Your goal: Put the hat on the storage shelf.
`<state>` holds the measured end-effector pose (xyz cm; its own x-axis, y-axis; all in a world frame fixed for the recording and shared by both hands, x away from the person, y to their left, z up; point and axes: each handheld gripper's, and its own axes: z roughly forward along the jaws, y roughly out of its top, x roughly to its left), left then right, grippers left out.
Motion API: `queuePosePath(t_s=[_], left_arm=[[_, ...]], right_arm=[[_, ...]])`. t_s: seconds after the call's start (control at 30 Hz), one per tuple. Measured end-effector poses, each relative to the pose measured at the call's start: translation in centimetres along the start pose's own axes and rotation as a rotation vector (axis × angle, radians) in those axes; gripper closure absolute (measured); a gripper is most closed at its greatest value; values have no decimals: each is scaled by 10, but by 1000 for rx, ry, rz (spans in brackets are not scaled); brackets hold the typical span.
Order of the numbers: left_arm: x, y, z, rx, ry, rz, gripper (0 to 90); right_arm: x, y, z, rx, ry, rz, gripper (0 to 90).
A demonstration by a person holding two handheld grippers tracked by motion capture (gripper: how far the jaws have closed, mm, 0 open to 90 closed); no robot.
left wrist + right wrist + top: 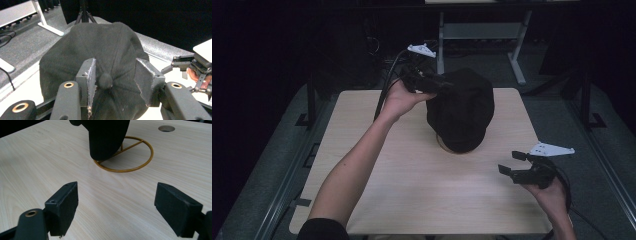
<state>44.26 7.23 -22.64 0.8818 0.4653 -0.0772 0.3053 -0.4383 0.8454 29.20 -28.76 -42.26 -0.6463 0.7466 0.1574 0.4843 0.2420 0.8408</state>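
**Presently: black cap on stand, left jaws parted at its crown**

Centre of the high view: a black cap point(460, 110) sits on a yellow wire stand point(130, 157) on the pale wooden surface point(412, 190). The left gripper point(439, 85) meets the cap's upper left side. In the left gripper view its jaws stand either side of the crown button point(105, 80), parted, with cloth between them; whether the pads press the cloth cannot be told. The right gripper point(512, 162) hangs at the lower right of the frame, well apart from the cap, jaws released and holding nothing, above bare wood.
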Motion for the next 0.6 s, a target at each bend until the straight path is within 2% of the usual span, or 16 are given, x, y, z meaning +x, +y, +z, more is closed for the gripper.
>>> queuePosePath(t_s=[0.3,0.43,0.6], left_arm=[[3,-23,-16,-4,8,-25,485],[4,-32,-24,0,18,-18,477],[4,-44,-31,0,23,-32,470]], right_arm=[[1,0,4,3,-13,-2,186],[2,1,5,12,-18,-6,185],[4,1,8,25,-25,-15,183]])
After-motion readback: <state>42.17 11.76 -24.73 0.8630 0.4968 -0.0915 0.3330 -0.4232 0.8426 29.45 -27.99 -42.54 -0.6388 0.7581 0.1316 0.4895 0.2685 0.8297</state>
